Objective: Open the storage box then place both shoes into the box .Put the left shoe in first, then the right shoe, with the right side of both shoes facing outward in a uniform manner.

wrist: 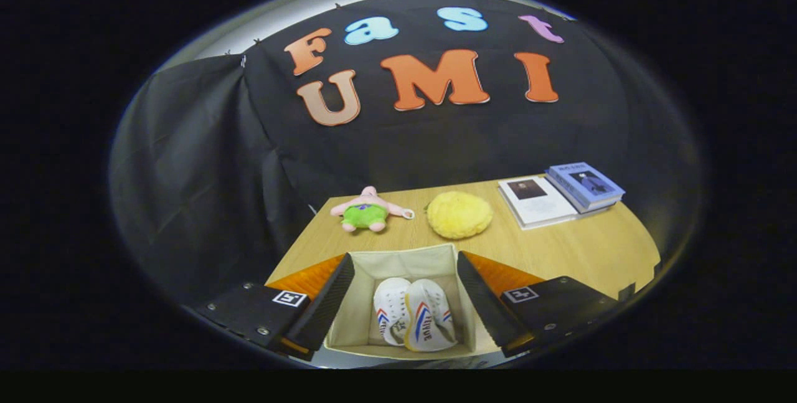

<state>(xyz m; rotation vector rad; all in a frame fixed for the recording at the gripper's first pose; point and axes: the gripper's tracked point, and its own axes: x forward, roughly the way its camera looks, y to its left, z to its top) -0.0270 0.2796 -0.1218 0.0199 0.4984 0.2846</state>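
the gripper view rides on the gripper [405, 303], looking forward and steeply down along its spread fingers into the open storage box [398, 266] close below. beyond it the table [579, 247] runs on toward the booth's black wall.

The tool [405, 303] hangs with its two fingers [324, 303] spread wide apart, one on each side of the view. Nothing sits gripped between them and neither finger presses on anything. Both fingers point forward and slightly downward, level with each other.
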